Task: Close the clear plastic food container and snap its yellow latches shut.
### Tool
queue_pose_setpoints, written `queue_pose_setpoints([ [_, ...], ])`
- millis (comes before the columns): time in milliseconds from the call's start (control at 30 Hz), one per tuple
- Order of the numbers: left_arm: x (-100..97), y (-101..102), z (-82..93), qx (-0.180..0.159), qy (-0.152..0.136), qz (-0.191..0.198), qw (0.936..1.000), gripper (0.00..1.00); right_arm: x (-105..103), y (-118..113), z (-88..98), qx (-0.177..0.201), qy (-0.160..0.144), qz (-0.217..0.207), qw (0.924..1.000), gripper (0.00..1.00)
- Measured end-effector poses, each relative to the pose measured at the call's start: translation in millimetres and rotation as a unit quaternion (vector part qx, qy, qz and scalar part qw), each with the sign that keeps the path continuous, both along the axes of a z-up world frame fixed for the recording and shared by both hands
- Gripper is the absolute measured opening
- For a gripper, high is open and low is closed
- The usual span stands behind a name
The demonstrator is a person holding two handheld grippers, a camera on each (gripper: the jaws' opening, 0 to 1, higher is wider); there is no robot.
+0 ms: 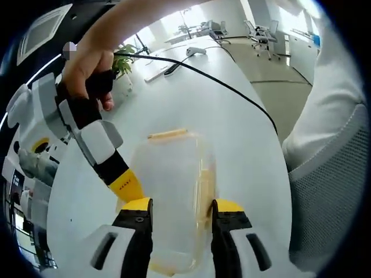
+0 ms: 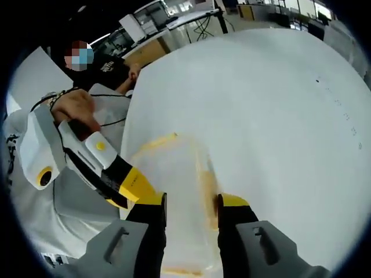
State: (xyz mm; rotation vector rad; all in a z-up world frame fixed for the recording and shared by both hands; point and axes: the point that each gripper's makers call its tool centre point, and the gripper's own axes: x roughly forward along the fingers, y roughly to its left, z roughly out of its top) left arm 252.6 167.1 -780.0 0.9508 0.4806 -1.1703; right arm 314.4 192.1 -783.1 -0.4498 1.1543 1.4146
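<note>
The clear container (image 1: 174,197) lies on the white table (image 1: 243,133), lid down, its yellow latches (image 1: 167,134) at the far end and along the right side. The left gripper (image 1: 181,209) has its jaws apart, straddling the container's near end. The right gripper (image 2: 191,205) likewise stands with jaws apart over the container (image 2: 174,197). A black cable (image 1: 232,90) runs across the table beyond.
</note>
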Motion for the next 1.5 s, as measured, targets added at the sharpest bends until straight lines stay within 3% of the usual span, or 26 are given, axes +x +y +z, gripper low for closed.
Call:
queue_pose_setpoints([
  [233, 1.2, 1, -0.9, 0.009, -0.003, 0.002, 1.0, 0.32, -1, 1, -1.5, -0.011, 0.007, -0.002, 0.9999, 0.3],
  [267, 6.9, 3, -0.7, 0.017, -0.03, 0.011, 0.9993, 0.3, -1, 1, -1.5, -0.012, 0.009, -0.003, 0.9999, 0.3],
  [300, 1.2, -3, -4.6, 0.018, -0.027, -0.012, 0.9994, 0.3, -1, 1, -1.7, -0.015, 0.01, -0.003, 0.9998, 0.3],
  [533, 3.0, 2, -1.9, 0.021, -0.028, 0.003, 0.9994, 0.31, -1, -1, -2.7, -0.011, 0.019, -0.004, 0.9998, 0.3],
  [700, 3.6, 1, -1.8, 0.023, -0.031, -0.003, 0.9993, 0.31, 1, -1, -5.6, -0.027, 0.062, -0.007, 0.9977, 0.28],
  [733, 0.0, 0, -3.7, 0.025, -0.021, -0.01, 0.9994, 0.31, 2, 8, -7.0, -0.017, 0.08, -0.01, 0.9966, 0.28],
  [833, 2.4, 0, -1.6, 0.025, -0.03, -0.009, 0.9992, 0.31, 4, 5, -7.9, -0.037, 0.089, 0.011, 0.9953, 0.28],
  [1033, 2.6, 1, -1.5, 0.022, -0.029, -0.007, 0.9993, 0.32, 3, -1, -7.5, -0.053, 0.091, 0.03, 0.994, 0.28],
  [1500, 1.9, 1, -1.4, 0.021, -0.039, -0.005, 0.999, 0.33, 0, -7, -4.5, -0.05, 0.08, 0.017, 0.9954, 0.3],
])
